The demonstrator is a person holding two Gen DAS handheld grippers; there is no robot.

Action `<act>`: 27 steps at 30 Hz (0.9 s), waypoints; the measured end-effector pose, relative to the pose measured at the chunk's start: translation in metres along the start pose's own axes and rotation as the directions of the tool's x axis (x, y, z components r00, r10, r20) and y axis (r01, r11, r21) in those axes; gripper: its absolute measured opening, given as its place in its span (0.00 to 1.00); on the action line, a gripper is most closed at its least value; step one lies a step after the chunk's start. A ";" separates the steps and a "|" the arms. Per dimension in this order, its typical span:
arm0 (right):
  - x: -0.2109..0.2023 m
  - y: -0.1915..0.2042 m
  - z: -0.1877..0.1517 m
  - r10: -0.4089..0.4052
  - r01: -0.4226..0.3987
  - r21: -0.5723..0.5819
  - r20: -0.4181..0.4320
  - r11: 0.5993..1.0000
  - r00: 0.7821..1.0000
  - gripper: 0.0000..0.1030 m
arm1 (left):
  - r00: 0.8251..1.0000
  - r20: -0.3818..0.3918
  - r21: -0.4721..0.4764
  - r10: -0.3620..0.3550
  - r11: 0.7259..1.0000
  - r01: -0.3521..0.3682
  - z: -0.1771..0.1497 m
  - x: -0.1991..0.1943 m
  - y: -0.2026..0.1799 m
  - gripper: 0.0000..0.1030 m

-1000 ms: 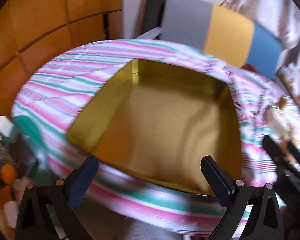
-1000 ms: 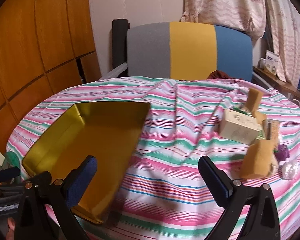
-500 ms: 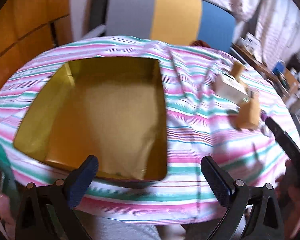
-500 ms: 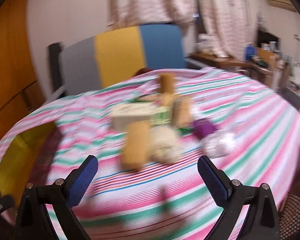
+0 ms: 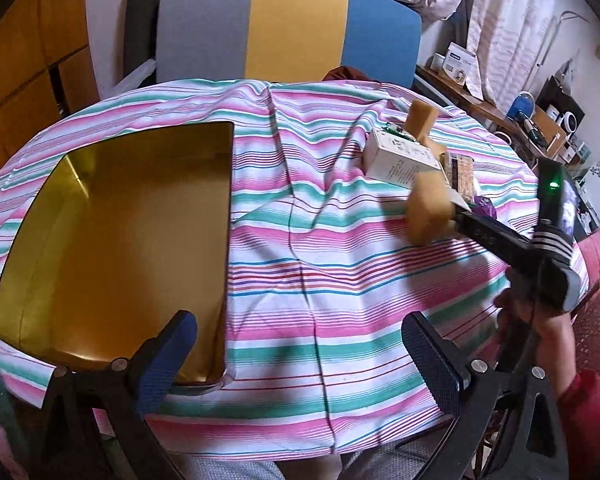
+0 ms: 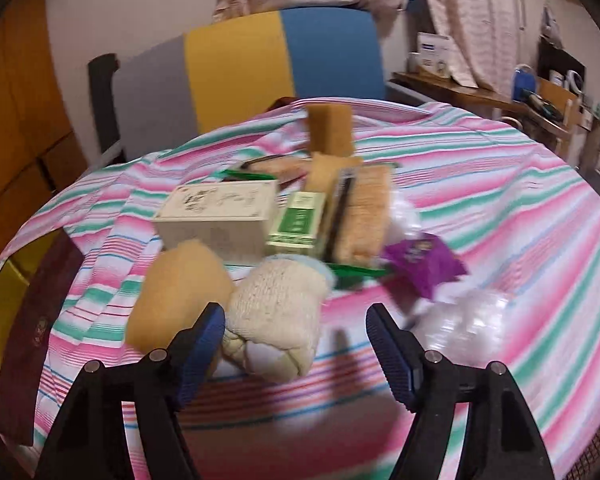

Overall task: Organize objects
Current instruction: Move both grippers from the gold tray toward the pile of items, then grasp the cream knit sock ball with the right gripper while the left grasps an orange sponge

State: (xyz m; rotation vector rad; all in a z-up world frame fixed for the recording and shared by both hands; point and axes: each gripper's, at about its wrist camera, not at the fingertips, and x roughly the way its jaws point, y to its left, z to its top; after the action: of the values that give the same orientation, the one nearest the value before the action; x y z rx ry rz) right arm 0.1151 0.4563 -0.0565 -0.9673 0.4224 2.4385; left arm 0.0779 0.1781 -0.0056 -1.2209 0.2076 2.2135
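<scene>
Left gripper [image 5: 298, 354] hangs spread over the near edge of the tabletop [image 5: 340, 292], nothing between its pads. The gold tin tray [image 5: 112, 248] lies to its left on the striped cloth; its near corner sits behind the left pad. From here I see the right gripper [image 5: 466, 218] side-on, and it hides part of the pile.

Right gripper [image 6: 296, 336] is spread, its pads either side of a cream knitted bundle [image 6: 276, 312], left pad close to it; I can't tell whether they touch. A tan sponge [image 6: 178, 284] lies just left of the bundle. Behind: white box [image 6: 220, 220], green carton [image 6: 298, 224], purple packet [image 6: 420, 260]. Right-wrist view is blurred; the clear plastic thing [image 6: 468, 320] at right is hard to make out.
</scene>
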 end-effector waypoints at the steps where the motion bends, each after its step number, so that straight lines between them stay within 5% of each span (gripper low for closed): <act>1: 0.003 0.003 -0.001 0.007 -0.007 -0.011 -0.008 1.000 1.000 0.72 | 1.000 0.001 0.005 0.000 1.000 0.000 0.001 0.001 -0.001 1.00; 3: 0.010 0.005 -0.004 -0.002 0.002 -0.010 -0.022 1.000 1.000 0.71 | 1.000 0.004 0.009 -0.010 1.000 0.010 0.003 0.002 -0.004 1.00; 5: 0.014 0.000 -0.006 0.011 -0.011 0.020 -0.027 1.000 1.000 0.54 | 0.999 0.010 0.001 -0.045 0.999 0.045 0.006 0.004 -0.006 1.00; 8: 0.009 -0.011 -0.016 0.049 -0.050 0.069 0.013 0.996 0.999 0.54 | 0.996 -0.003 -0.027 -0.090 0.996 0.090 0.012 0.012 -0.009 1.00; 18: -0.010 -0.055 -0.036 -0.050 0.016 0.303 0.107 0.953 0.993 0.54 | 0.989 -0.032 0.006 -0.148 0.989 0.148 0.050 0.053 -0.059 1.00; 27: -0.011 -0.056 -0.040 -0.030 -0.011 0.325 0.121 0.946 0.992 0.54 | 0.983 -0.024 0.095 -0.181 0.979 0.183 0.082 0.112 -0.114 1.00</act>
State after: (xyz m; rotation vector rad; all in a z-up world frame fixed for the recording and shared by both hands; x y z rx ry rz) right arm 0.1747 0.4822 -0.0827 -0.6703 0.7452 2.3062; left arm 0.0390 0.3506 -0.0340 -1.1572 0.1989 2.0140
